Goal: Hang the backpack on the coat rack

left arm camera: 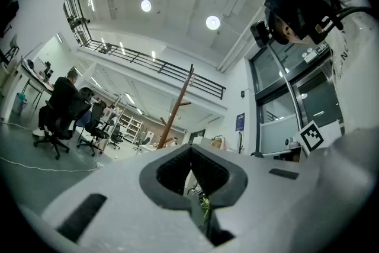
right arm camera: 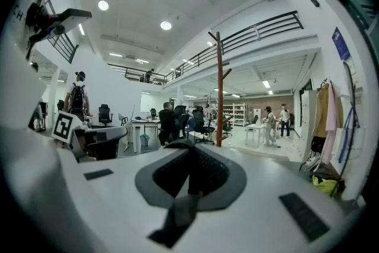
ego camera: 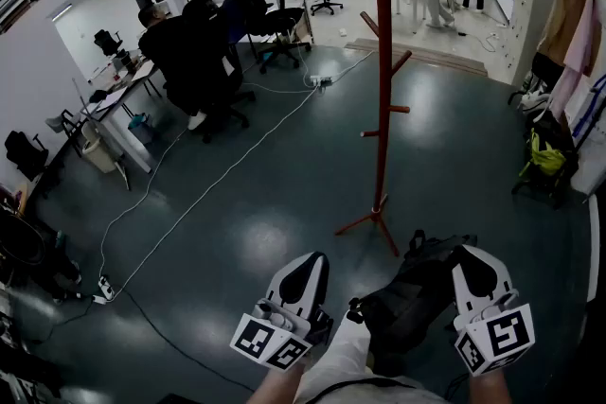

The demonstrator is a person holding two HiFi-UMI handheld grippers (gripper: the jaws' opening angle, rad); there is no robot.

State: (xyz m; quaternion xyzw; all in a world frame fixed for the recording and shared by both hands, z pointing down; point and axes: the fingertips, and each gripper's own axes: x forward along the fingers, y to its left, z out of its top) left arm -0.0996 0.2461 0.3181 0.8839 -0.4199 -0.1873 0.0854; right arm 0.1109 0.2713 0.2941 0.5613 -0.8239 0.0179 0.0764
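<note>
**Backpack (ego camera: 417, 296) in hand, coat rack (ego camera: 383, 109) ahead**

We carry the black backpack low at our right side, a slumped bundle under the right gripper (ego camera: 476, 272). It is near the foot of the red coat rack but apart from it. We cannot tell whether its bottom touches the floor (ego camera: 237, 203).

In the right gripper view our jaws are closed on a dark strap (right arm camera: 177, 216) that trails back over the gripper body. We take it for one of the bag's own. The left gripper (ego camera: 305, 277) rides beside the bag, jaws pressed together with nothing between them.

We judge the bag soft and floppy, with enough weight to sag and swing from a single strap, so a pinch on webbing may slip. A top carry loop, if it has one, would be our best hold for hooking over an upturned peg (ego camera: 401, 62). The free left jaws could spread that loop or steady the body. Which strap we hold, the pictures do not settle.
</note>
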